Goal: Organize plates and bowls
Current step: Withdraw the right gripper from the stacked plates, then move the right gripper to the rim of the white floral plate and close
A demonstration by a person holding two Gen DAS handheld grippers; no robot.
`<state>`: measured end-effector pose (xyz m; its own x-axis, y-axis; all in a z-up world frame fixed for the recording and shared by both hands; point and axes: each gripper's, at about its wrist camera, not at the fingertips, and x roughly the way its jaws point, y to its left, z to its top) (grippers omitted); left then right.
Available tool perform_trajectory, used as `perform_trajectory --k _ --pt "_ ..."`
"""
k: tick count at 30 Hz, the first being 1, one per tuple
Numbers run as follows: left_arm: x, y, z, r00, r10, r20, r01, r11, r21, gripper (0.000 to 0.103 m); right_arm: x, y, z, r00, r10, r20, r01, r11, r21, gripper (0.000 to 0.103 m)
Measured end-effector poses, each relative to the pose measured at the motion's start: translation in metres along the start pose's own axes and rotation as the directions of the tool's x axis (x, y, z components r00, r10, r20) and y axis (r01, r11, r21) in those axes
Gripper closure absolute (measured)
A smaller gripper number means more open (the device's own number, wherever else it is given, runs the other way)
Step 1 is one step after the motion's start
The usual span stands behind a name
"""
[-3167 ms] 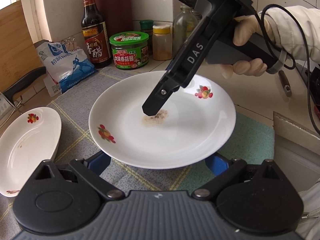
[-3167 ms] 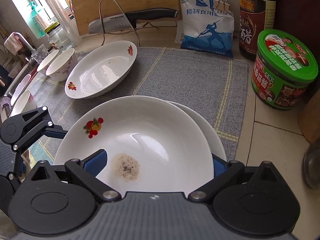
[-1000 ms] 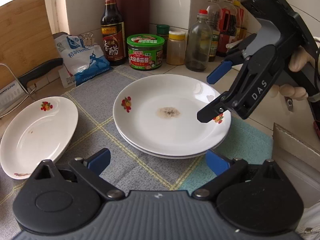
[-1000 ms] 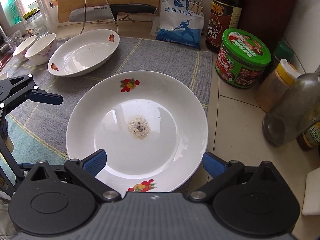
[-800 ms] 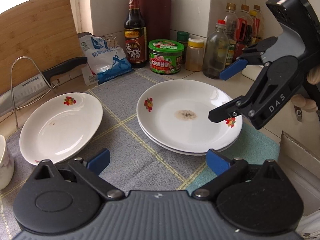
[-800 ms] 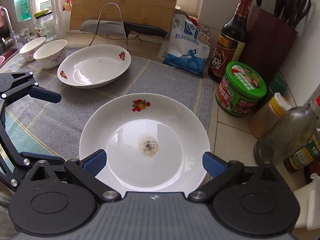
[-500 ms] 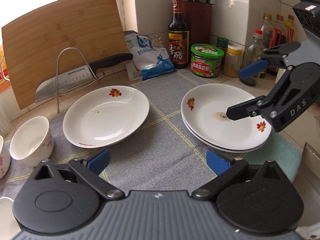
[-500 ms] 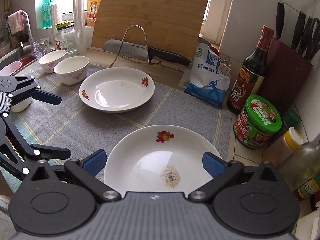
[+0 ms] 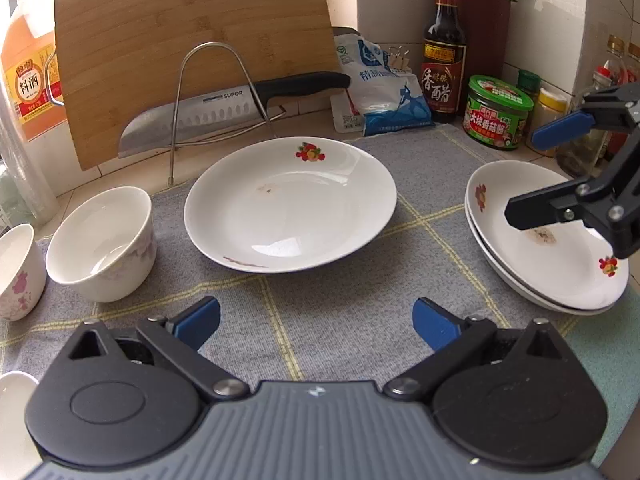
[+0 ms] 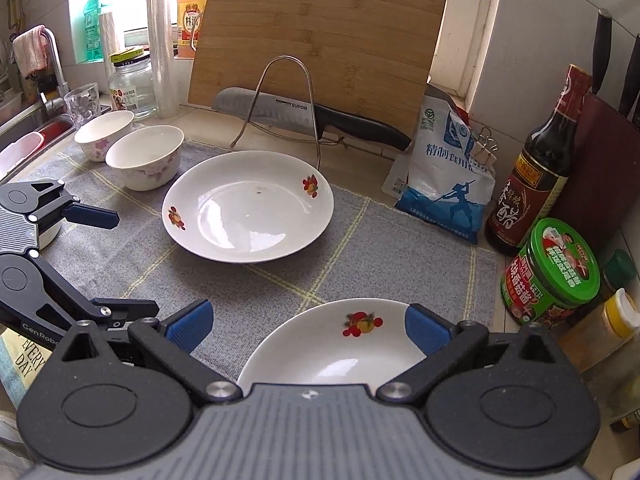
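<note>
— Left wrist view: what covers the tabletop (image 9: 120, 168)?
— Grey checked cloth mat (image 9: 332, 312), carrying a white flowered plate (image 9: 290, 204) (centre), two stacked plates (image 9: 552, 240) rightward, white bowls (image 9: 102, 242) leftward.
— Fingers?
— Left gripper (image 9: 316, 320) and right gripper (image 10: 306, 324) both spread, empty.

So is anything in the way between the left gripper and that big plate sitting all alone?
Nothing visible. Only bare grey mat lies between the open left gripper and the lone plate. The bowl sits off to the side.
</note>
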<state>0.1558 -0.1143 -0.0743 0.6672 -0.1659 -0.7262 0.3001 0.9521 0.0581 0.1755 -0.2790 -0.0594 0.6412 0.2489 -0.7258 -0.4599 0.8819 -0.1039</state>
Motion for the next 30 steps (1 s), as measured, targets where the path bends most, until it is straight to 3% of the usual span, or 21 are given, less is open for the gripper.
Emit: perform_trajectory --k 12,30 --pt "0.052 0.018 0.001 0.999 -0.011 -0.038 0.01 0.999 -0.039 0.001 0.057 -0.004 0.042 0.994 0.081 -0.078 -0.078 0.996 0.035 0.0" --pt "0.062 0.02 0.008 0.999 -0.033 0.023 0.033 0.999 -0.035 0.0 0.151 -0.018 0.079 0.954 0.215 -0.209 -0.206 0.977 0.062 0.0"
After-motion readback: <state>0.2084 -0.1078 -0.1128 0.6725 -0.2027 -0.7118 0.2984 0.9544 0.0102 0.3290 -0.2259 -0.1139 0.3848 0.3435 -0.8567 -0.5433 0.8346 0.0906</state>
